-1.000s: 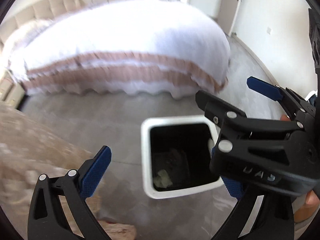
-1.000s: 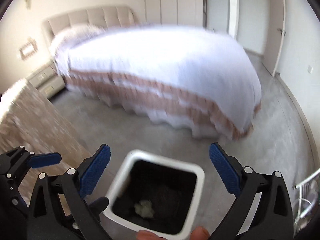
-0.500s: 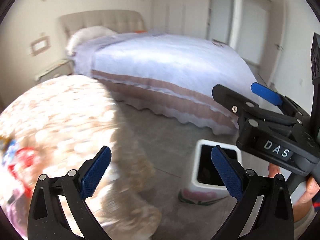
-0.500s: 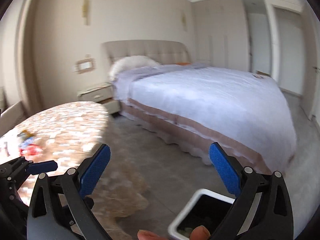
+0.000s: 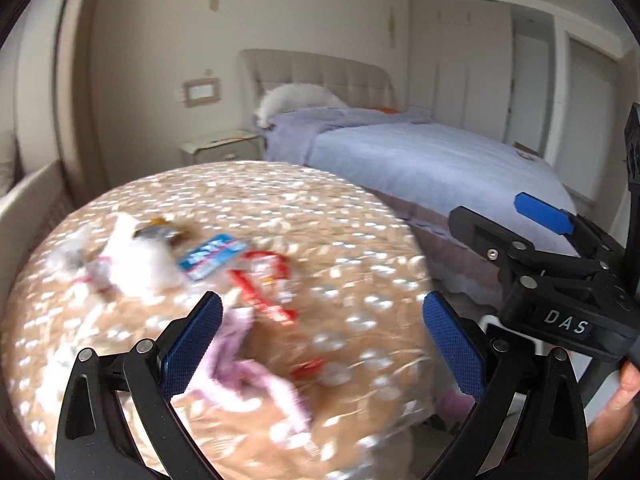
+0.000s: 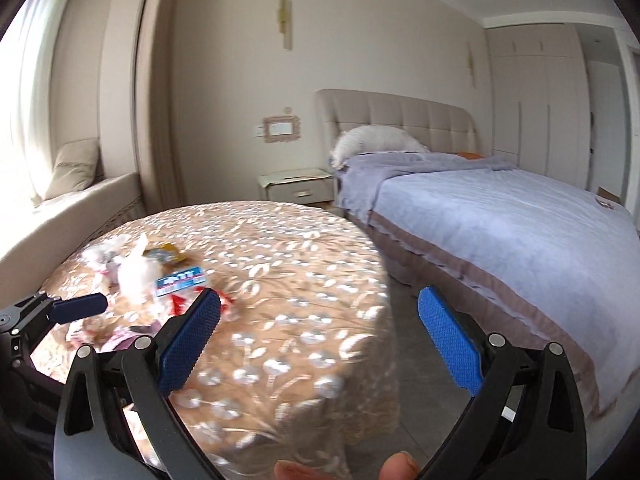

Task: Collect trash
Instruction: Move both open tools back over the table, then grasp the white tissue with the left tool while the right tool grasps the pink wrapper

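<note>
both tools, left tool point(image 5: 320, 344) and right tool point(image 6: 318, 338), were spread and empty; the light crumpled pink wrapper point(image 5: 244, 364) on the round brocade-covered worktop point(image 5: 360, 240) could have slipped aside.

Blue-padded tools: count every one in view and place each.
2. The left tool hangs open above the table's litter; the right tool is open over the table edge, beside the bed. None seems hidden.

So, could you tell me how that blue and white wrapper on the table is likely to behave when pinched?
The blue and white wrapper looks thin and flat, so probably light and floppy. Lying flat on the tablecloth, it may slide rather than lift. It looks like film, so possibly slippery.
</note>
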Demonstrator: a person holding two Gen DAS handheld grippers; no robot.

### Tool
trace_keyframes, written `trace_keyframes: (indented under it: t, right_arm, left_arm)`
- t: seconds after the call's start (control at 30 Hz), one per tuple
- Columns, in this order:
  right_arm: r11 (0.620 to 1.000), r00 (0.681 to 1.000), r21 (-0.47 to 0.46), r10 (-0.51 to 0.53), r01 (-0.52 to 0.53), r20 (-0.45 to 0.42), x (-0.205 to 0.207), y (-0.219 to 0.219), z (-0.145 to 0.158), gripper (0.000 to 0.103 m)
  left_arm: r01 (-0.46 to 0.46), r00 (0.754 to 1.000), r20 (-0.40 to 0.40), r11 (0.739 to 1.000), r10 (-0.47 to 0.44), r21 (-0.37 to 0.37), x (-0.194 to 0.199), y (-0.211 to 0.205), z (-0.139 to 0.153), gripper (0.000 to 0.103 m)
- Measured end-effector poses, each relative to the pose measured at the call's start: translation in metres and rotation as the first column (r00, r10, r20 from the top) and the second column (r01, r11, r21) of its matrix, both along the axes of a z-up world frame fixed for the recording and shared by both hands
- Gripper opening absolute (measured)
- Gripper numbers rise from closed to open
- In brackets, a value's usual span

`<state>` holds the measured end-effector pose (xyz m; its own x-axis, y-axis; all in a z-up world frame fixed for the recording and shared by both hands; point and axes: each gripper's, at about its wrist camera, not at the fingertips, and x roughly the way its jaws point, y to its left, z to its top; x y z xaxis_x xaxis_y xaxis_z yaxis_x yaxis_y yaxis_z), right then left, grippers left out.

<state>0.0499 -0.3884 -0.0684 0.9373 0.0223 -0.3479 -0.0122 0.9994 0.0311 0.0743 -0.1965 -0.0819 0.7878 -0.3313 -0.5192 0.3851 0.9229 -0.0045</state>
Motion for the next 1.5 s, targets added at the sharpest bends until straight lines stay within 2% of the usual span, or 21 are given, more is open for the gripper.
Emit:
trace_keyframes:
  t: [0.1, 0.23, 0.5, 0.8, 1.03, 1.1, 1.13, 1.17, 1.2, 1.23, 1.27, 1.3, 1.33, 1.37, 1.4, 1.47, 1.5]
  right_arm:
    - [0.999, 0.999, -0.009, 0.050, -0.050, -0.005, 0.003, 0.027, 0.001, 0.098]
    - [0.990, 0.989, 0.006, 0.140, -0.140, -0.043, 0.010, 0.067, -0.005, 0.098]
    - [0.970, 0.964, -0.038, 0.234, -0.240, -0.128, 0.024, 0.132, -0.024, 0.098]
    - [0.958, 0.925, -0.007, 0.276, -0.287, -0.263, 0.050, 0.172, -0.051, 0.098]
    - [0.954, 0.902, -0.024, 0.275, -0.299, -0.334, 0.061, 0.187, -0.062, 0.098]
    - [0.953, 0.896, -0.015, 0.279, -0.303, -0.346, 0.063, 0.187, -0.064, 0.098]
    - [0.953, 0.894, -0.015, 0.280, -0.304, -0.351, 0.064, 0.187, -0.065, 0.098]
    - [0.950, 0.887, -0.013, 0.286, -0.312, -0.362, 0.065, 0.188, -0.067, 0.091]
    - [0.948, 0.880, -0.010, 0.290, -0.317, -0.375, 0.067, 0.189, -0.069, 0.085]
    - [0.948, 0.874, -0.011, 0.289, -0.319, -0.391, 0.069, 0.190, -0.072, 0.073]
    - [0.944, 0.863, -0.003, 0.300, -0.330, -0.407, 0.070, 0.190, -0.076, 0.056]
    - [0.936, 0.844, 0.015, 0.324, -0.352, -0.427, 0.072, 0.191, -0.080, 0.046]
    - [0.933, 0.841, 0.016, 0.330, -0.359, -0.429, 0.072, 0.192, -0.082, 0.043]
    - [0.935, 0.850, 0.002, 0.323, -0.355, -0.416, 0.070, 0.192, -0.082, 0.034]
    - [0.932, 0.848, 0.004, 0.332, -0.363, -0.413, 0.070, 0.193, -0.081, 0.034]
    - [0.931, 0.848, 0.017, 0.339, -0.364, -0.408, 0.069, 0.191, -0.080, 0.024]
    - [0.932, 0.850, 0.021, 0.339, -0.362, -0.403, 0.069, 0.189, -0.079, 0.024]
  left_arm:
    - [-0.092, 0.996, 0.021, 0.996, 0.092, 0.009, -0.004, 0.040, 0.004, 0.098]
    - [-0.195, 0.981, 0.012, 0.981, 0.196, -0.017, -0.004, 0.094, 0.003, 0.098]
    - [-0.315, 0.949, -0.020, 0.949, 0.315, 0.003, -0.001, 0.162, -0.017, 0.098]
    - [-0.313, 0.947, -0.066, 0.949, 0.315, 0.035, 0.013, 0.190, -0.036, 0.098]
    - [-0.312, 0.935, -0.164, 0.949, 0.315, 0.040, 0.038, 0.205, -0.056, 0.097]
    - [-0.280, 0.942, -0.189, 0.960, 0.277, 0.012, 0.042, 0.206, -0.058, 0.078]
    - [-0.259, 0.945, -0.206, 0.966, 0.254, 0.000, 0.043, 0.205, -0.058, 0.072]
    - [-0.248, 0.945, -0.216, 0.969, 0.244, 0.009, 0.045, 0.202, -0.059, 0.056]
    - [-0.246, 0.941, -0.227, 0.968, 0.250, 0.046, 0.048, 0.198, -0.063, 0.045]
    - [-0.251, 0.938, -0.224, 0.964, 0.265, 0.091, 0.050, 0.194, -0.067, 0.041]
    - [-0.255, 0.941, -0.198, 0.959, 0.276, 0.126, 0.049, 0.190, -0.069, 0.037]
    - [-0.250, 0.944, -0.185, 0.957, 0.274, 0.146, 0.047, 0.187, -0.069, 0.031]
    - [-0.241, 0.947, -0.185, 0.961, 0.265, 0.138, 0.046, 0.185, -0.069, 0.029]
    - [-0.241, 0.947, -0.186, 0.962, 0.261, 0.125, 0.045, 0.186, -0.068, 0.025]
    - [-0.244, 0.947, -0.188, 0.963, 0.262, 0.112, 0.043, 0.187, -0.067, 0.022]
    - [-0.257, 0.946, -0.177, 0.961, 0.271, 0.097, 0.039, 0.188, -0.063, 0.020]
    - [-0.268, 0.947, -0.160, 0.959, 0.280, 0.095, 0.037, 0.188, -0.059, 0.020]
